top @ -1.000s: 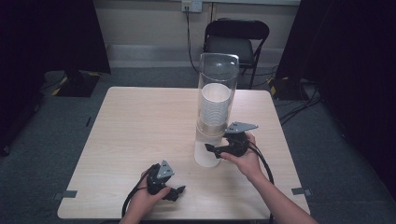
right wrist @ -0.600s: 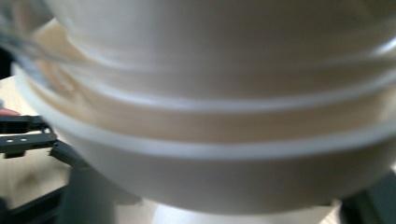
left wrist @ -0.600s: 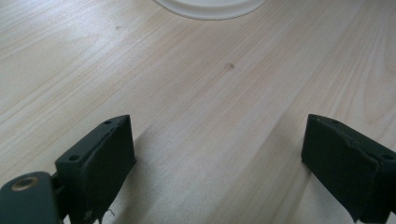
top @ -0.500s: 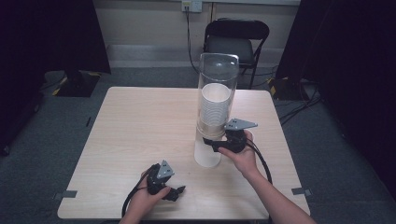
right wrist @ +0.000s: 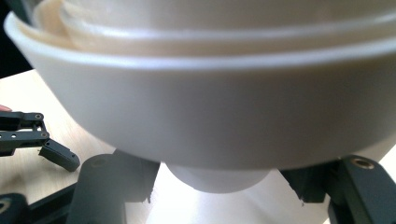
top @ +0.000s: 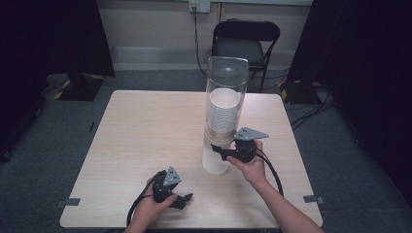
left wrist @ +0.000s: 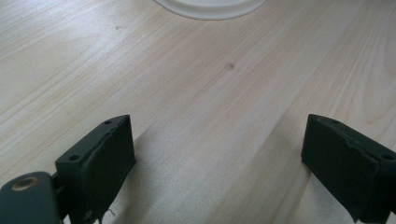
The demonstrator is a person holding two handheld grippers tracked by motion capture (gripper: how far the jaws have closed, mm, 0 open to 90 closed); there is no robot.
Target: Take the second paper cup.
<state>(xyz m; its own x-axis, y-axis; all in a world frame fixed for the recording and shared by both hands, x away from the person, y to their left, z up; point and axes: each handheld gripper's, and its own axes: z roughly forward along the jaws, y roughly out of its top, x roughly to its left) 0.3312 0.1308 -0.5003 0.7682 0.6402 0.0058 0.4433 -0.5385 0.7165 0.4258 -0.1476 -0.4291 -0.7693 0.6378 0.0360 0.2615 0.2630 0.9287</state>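
Now the right tool point(top: 219, 151) has its two black jaws pressed in on the lowest white paper cup point(top: 215, 160), the one poking out beneath the tall clear plastic dispenser tube point(top: 226, 97); those jaws have just been closing, with the cup between them. That tube stands upright on the pale wooden surface point(top: 145, 131), right of its middle, with a stack of white paper cups point(top: 224, 111) showing through its wall. In the right gripper view the broad white cup rim point(right wrist: 210, 107) looms overhead, and the narrower cup body point(right wrist: 217, 179) drops down between the black jaws, each jaw tight against a side of it.

Over on the left, the left tool point(top: 183, 200) lies low on the surface, near its front edge, in front of and to the left of the dispenser tube, well apart from it. Its jaws stand wide with nothing between them; the left gripper view has bare wood grain between the two black pads point(left wrist: 102, 163) and a curved white edge point(left wrist: 210, 7) at the top. Behind the surface, beyond the dispenser tube, a black folding chair point(top: 247, 46) stands on grey carpet.
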